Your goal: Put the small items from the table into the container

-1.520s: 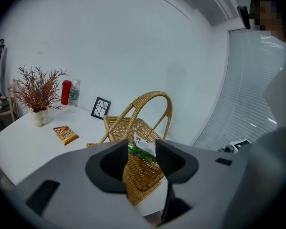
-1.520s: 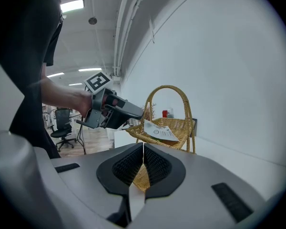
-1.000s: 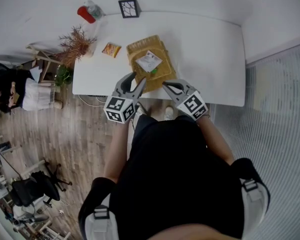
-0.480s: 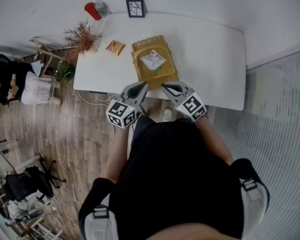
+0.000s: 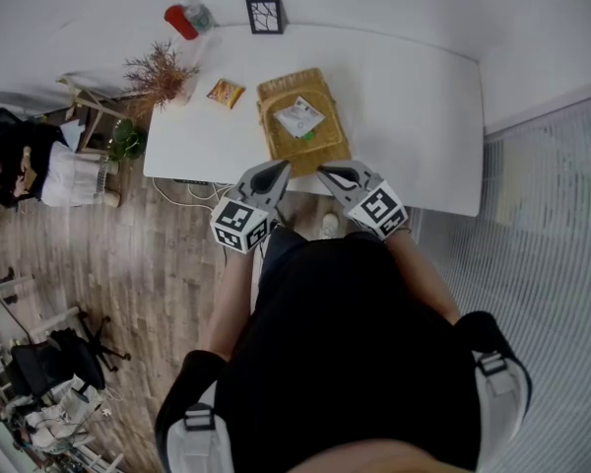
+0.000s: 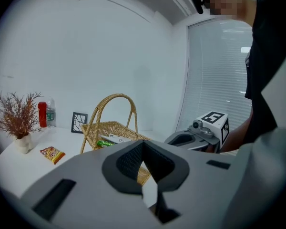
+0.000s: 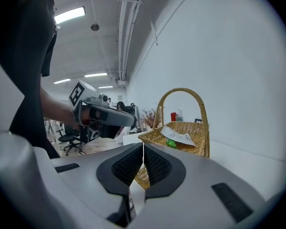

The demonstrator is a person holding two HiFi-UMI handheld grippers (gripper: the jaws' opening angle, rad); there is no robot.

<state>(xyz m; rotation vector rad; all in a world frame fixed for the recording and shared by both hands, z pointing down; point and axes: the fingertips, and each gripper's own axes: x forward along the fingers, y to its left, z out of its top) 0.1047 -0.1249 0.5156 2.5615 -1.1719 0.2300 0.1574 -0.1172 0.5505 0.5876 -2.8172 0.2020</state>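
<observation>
Left gripper (image 5: 279,168) and right gripper (image 5: 325,172) were both closed tight — nothing inside — near the basket (image 5: 268,131) on the bench (image 5: 404,116).

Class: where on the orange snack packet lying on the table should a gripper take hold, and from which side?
Probably pinch one edge of the snack packet, coming down from above: it lies flat on the table, thin, clear of the basket, so its faces offer no grip.
</observation>
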